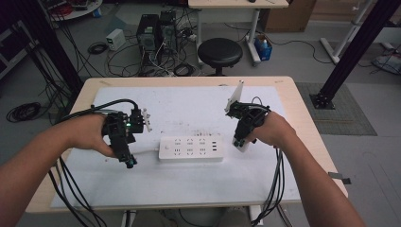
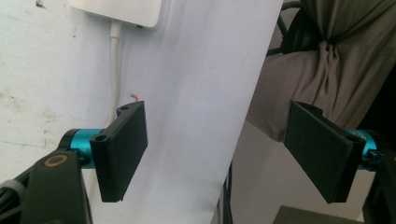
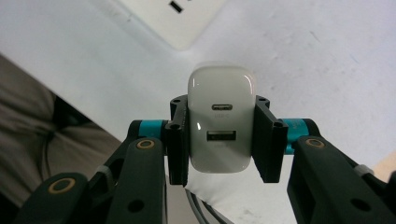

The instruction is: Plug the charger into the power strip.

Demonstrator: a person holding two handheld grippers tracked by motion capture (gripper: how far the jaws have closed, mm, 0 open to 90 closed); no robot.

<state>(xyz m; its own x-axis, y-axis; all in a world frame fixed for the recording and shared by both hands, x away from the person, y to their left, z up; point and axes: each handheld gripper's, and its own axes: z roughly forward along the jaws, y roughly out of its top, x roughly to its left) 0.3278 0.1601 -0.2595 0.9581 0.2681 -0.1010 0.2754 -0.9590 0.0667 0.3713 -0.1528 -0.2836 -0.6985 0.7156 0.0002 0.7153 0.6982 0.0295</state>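
Nearest the person, the left hand (image 1: pixel 92 135) grips the left gripper (image 1: pixel 130 163), with the forearm coming in from the lower left and the tool pointing down toward the near edge of the table (image 1: pixel 302 123). Its jaws stand wide apart with nothing between them; in the left gripper view they hang over the white sheet (image 2: pixel 205 93) and its near edge, with grey-clothed legs (image 2: pixel 327 79) past the edge.

The right hand (image 1: pixel 272 130) comes in from the lower right and holds the right gripper (image 3: pixel 222 133) tilted down toward the table. Its jaws are pressed on the two sides of one white charger (image 3: pixel 222 121), held just above the sheet with its two ports facing the gripper's camera, one oval and one rectangular. In the high view the charger (image 1: pixel 241 143) sits just right of the power strip (image 1: pixel 190 148), near its right end but not touching it.

The one power strip lies flat at the middle of the sheet with nothing plugged into any of its sockets; its white cable (image 2: pixel 114 74) runs off its left end toward the left gripper. Two grippers, one charger, one power strip.

Beyond the table stand one black round stool (image 1: pixel 220 53) and two computer towers (image 1: pixel 156 30) among cables on the floor
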